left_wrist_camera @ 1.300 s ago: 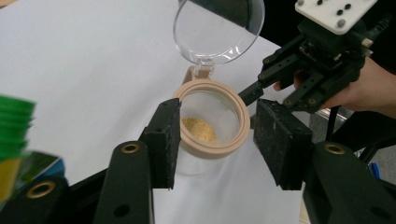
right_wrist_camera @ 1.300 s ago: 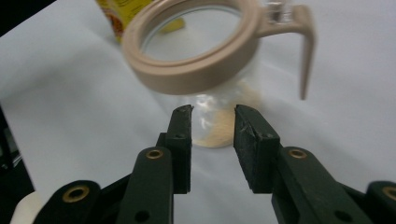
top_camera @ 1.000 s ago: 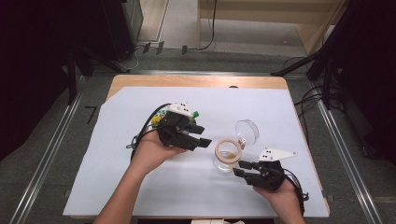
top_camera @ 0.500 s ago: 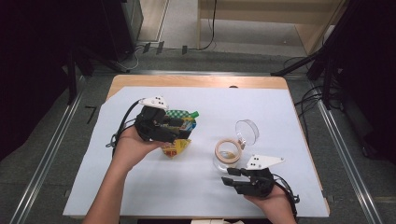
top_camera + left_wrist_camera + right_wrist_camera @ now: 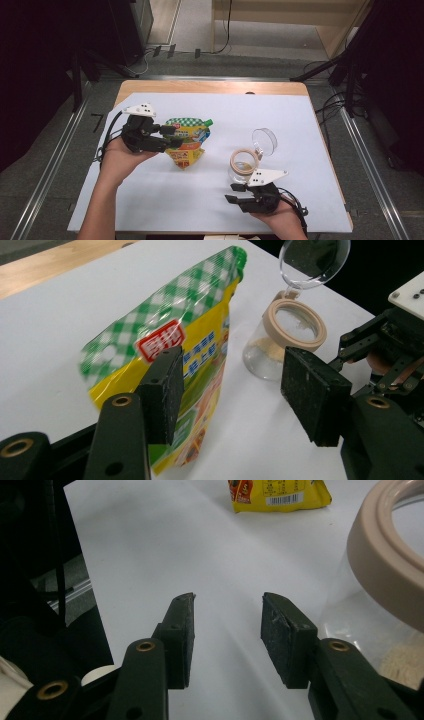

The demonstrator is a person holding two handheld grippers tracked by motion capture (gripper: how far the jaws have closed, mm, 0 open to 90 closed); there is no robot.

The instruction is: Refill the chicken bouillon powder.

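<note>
While one pouch (image 5: 187,141) lies, one jar (image 5: 243,167) stands

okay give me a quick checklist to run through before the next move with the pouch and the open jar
1. Jar lid flipped open, mouth clear: ok.
2. Jar upright on the white mat: ok.
3. Left gripper open; nothing is clamped between the pads: ok.
4. Yellow pouch gripped: not ok, it lies on the mat beside one left pad.
5. Right gripper open, with bare mat between its pads: ok.
6. Jar steadied by the right gripper: not ok, the jar sits beside it, unheld.
7. Pouch spout cap opened: cannot tell.
</note>
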